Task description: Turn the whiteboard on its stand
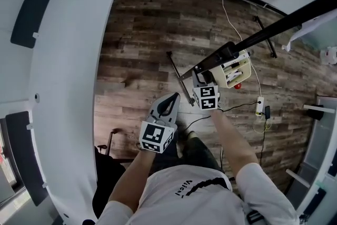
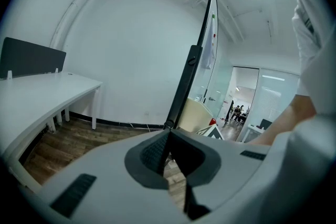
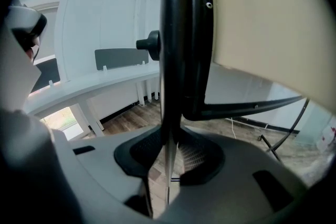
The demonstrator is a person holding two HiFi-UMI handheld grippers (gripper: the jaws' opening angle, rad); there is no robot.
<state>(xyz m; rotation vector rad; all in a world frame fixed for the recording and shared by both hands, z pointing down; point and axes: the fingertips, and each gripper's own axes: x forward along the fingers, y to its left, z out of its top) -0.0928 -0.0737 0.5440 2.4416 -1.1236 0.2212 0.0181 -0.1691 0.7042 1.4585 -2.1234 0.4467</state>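
In the head view the whiteboard [image 1: 274,28] shows edge-on as a long dark bar slanting from the upper right down to the middle. My right gripper [image 1: 199,77] is shut on its lower end. In the right gripper view the board's black frame [image 3: 176,34] runs straight up from between the shut jaws of the right gripper [image 3: 169,136], beside a black knob [image 3: 152,44]. My left gripper [image 1: 172,97] hangs just left of the board, shut with nothing in it. The left gripper view looks past the left gripper [image 2: 167,136] at the board's dark edge [image 2: 189,71], which stands apart from it.
Thin black stand legs [image 1: 172,65] lie on the wooden floor [image 1: 142,34]. A tray with markers [image 1: 235,74] sits under the board. A curved white desk [image 1: 68,60] with dark panels [image 1: 37,2] fills the left. Cables and a power strip [image 1: 259,106] lie at right.
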